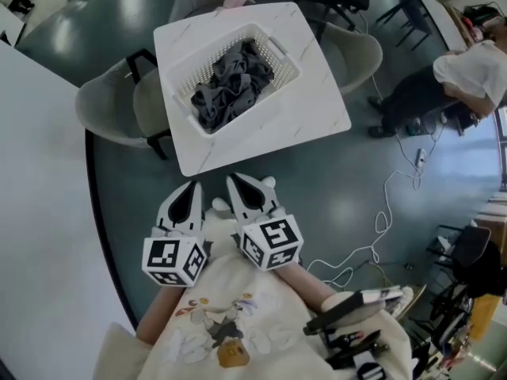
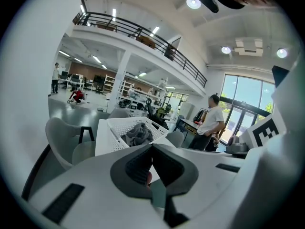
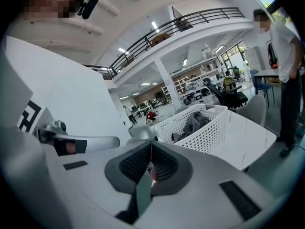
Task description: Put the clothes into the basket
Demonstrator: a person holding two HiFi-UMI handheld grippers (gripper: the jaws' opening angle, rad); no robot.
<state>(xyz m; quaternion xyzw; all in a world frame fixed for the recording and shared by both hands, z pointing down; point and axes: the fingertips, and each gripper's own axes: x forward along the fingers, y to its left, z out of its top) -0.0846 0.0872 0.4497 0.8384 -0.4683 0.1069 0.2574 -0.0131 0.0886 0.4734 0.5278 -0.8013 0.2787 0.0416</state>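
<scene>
Clothes: grey heap lies in white lattice basket, on table well ahead of my tongs. Left tongs, right tongs: jaws closed, empty. Risk: I reach carelessly, tips snag lattice, basket slides.

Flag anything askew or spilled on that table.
The basket sits skewed to the edges of the table. The grey clothes are all inside it, none spilled. Nothing else stands out.
</scene>
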